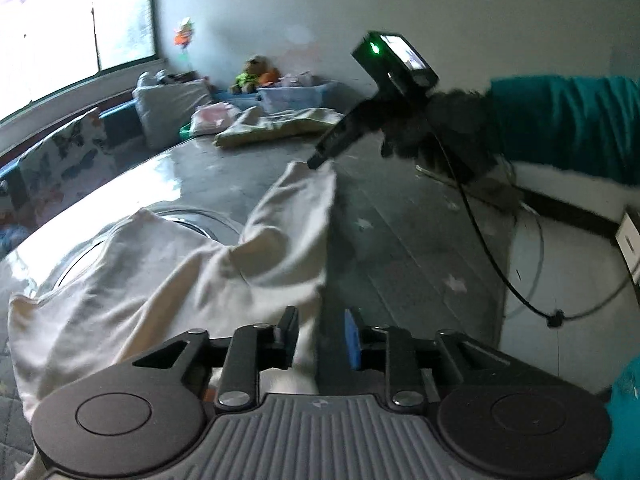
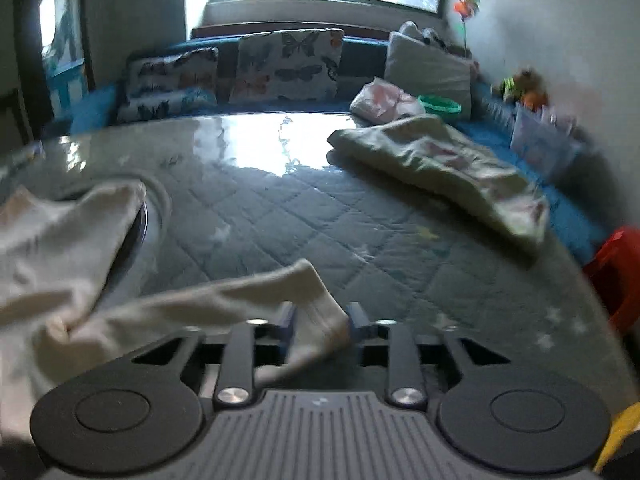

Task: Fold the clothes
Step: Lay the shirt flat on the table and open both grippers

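A white garment (image 1: 168,272) lies crumpled on the glossy quilted table (image 1: 400,248). My left gripper (image 1: 322,338) is at its near edge, jaws apart, with cloth between them. My right gripper (image 1: 318,162) shows in the left wrist view, its tip on the garment's far corner. In the right wrist view the right gripper (image 2: 320,328) has a white corner of the garment (image 2: 240,304) between its jaws, which stand apart. A second, pale yellowish garment (image 2: 436,164) lies folded at the table's far right.
A round metal ring (image 1: 200,220) lies partly under the white garment. Butterfly cushions (image 2: 288,64), a pink bag (image 2: 384,100) and a clear storage box (image 2: 540,140) line the bench behind. A red stool (image 2: 616,272) stands at the right. A cable (image 1: 492,264) hangs from the right gripper.
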`<state>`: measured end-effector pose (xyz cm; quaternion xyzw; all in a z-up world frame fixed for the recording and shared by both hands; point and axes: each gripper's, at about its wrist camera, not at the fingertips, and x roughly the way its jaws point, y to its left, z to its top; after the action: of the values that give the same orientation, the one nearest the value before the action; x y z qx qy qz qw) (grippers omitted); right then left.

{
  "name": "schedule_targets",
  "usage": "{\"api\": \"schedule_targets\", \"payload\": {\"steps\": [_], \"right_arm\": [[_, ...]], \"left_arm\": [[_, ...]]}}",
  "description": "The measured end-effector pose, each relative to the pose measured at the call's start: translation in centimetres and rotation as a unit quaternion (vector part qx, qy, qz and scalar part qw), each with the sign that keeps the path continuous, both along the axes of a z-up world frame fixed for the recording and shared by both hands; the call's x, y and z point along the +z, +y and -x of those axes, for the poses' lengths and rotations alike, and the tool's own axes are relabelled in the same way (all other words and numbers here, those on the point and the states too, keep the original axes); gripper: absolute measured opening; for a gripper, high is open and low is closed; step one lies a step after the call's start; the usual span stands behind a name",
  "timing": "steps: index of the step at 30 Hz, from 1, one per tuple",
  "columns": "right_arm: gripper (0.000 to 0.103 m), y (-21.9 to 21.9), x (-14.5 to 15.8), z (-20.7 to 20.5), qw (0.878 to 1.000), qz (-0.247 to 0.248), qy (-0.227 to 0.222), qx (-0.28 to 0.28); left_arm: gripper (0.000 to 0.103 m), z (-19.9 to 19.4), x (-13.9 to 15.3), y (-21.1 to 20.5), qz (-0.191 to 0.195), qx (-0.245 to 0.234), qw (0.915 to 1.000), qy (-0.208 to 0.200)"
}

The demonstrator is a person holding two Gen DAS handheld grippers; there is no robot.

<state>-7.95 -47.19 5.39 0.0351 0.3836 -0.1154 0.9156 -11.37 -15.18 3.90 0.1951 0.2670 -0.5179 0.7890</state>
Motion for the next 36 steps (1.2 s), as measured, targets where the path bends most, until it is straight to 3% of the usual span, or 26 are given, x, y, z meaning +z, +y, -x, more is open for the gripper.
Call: {"api": "schedule_targets", "payload": {"steps": [4, 7, 13, 17, 20, 26, 28, 32, 36], "right_arm": [[0.037, -0.2, -1.6, -1.6, 1.0, -0.015, 0.016, 0.003], [0.037, -0.2, -2.1, -2.2, 1.0, 0.012, 0.021, -0.006], [0.037, 1.3, -1.1, -1.6, 0.998, 0.061, 0.008, 0.01], [0.037, 2.6, 0.0, -0.8, 0.996, 0.09, -0.005, 0.029], [0.037, 6.0, 0.8, 0.3, 0.992, 0.067, -0.016, 0.101], [0.037, 15.1, 1.0, 2.6, 0.964, 0.017, -0.016, 0.263], [0.037, 17.5, 0.6, 3.3, 0.952, 0.013, -0.008, 0.305], [0.036, 20.3, -0.8, 4.9, 0.935, 0.028, 0.019, 0.352], [0.036, 20.8, -1.6, 7.0, 0.926, 0.07, 0.043, 0.368]], "left_arm": [[0.035, -0.5, -1.0, -1.3, -0.006, 0.01, 0.9992, 0.039], [0.035, 0.0, -2.0, -1.6, -0.019, 0.006, 0.9979, 0.062], [0.036, 2.0, -0.9, 1.9, -0.009, 0.004, 0.999, 0.043], [0.044, 1.0, 1.2, 5.6, 0.021, 0.073, 0.997, 0.014], [0.046, -0.4, 1.6, 7.6, 0.022, 0.128, 0.9915, 0.006], [0.042, -1.2, 0.0, 8.4, -0.013, 0.148, 0.9888, 0.018], [0.028, -0.6, -0.4, 8.6, -0.015, 0.141, 0.9897, 0.02], [0.013, 1.0, -1.4, 9.0, -0.027, 0.121, 0.9923, 0.008], [0.01, 2.3, -2.1, 9.3, -0.037, 0.1, 0.9943, -0.003]]}}
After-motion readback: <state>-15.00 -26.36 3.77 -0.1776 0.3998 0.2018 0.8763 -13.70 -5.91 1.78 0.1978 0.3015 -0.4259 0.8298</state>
